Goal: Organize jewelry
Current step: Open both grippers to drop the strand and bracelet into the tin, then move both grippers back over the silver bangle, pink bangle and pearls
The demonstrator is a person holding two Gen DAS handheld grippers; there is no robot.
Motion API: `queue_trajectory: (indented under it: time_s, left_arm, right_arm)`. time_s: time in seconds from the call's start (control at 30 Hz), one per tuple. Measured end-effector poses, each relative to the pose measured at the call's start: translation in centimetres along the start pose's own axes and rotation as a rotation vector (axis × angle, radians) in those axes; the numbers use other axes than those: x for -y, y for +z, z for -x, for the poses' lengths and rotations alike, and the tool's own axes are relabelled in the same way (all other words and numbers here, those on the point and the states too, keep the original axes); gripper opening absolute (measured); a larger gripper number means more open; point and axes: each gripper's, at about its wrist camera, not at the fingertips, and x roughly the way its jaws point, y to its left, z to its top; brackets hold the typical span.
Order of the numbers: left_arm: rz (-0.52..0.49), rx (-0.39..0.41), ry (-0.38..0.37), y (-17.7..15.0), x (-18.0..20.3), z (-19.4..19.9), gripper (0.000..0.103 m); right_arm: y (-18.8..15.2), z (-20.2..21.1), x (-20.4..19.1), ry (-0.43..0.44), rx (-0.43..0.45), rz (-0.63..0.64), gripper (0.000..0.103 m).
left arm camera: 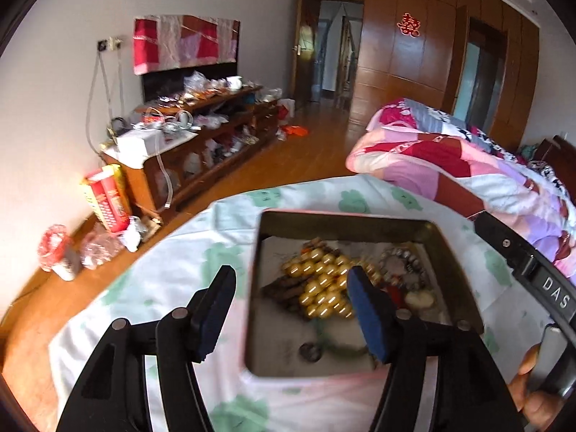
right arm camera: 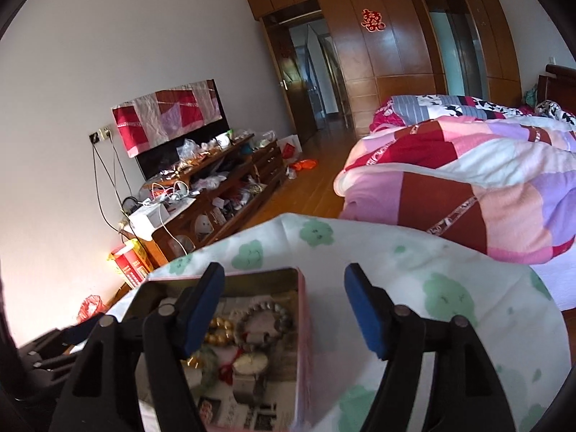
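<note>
An open metal tin (left arm camera: 457,270) with pink outer walls (right arm camera: 304,338) sits on a white cloth with green flowers. It holds a string of gold beads (left arm camera: 324,284), a grey bead bracelet (right arm camera: 268,320), a green bangle (right arm camera: 210,363), a pale oval pendant on red cord (right arm camera: 250,361) and dark pieces. My left gripper (left arm camera: 291,309) is open and empty, straddling the tin's left wall, right fingertip (left arm camera: 367,316) over the beads. My right gripper (right arm camera: 284,309) is open and empty, straddling the tin's right wall.
The cloth (right arm camera: 414,270) covers a small raised surface. A bed with a pink patchwork quilt (right arm camera: 468,187) lies to the right. A cluttered wooden cabinet (left arm camera: 201,136) stands along the left wall, with bags on the wooden floor. The right gripper's body (left arm camera: 532,280) shows in the left view.
</note>
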Motion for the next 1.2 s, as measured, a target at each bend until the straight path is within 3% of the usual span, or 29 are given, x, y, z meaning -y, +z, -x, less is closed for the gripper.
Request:
queue_trajectory:
  time_s: [0.37,0.57,0.97,1.2]
  left_arm:
    - [0.084,-0.02,0.015,-4.4,-3.2,3.1,0.065]
    - [0.096,-0.006,0.056,-5.5,-2.9,4.1,0.065]
    - [0.025,0.029,0.105,-7.2,-1.7,6.1,0.065]
    - [0.016,0.036,0.129,-8.4,-1.9,7.1,0.065]
  right_arm:
    - [-3.6,4.4,1.1,-0.021,-0.072,-0.019,0.076]
    - [-4.5,6.3,0.4,-0.064,-0.03,0.008,0.076]
    - [-6.8,8.2,-1.9,-0.097,0.047,0.124,0.076]
    - [-7.2,8.3,-2.9,-0.11,0.051,0.174,0.076]
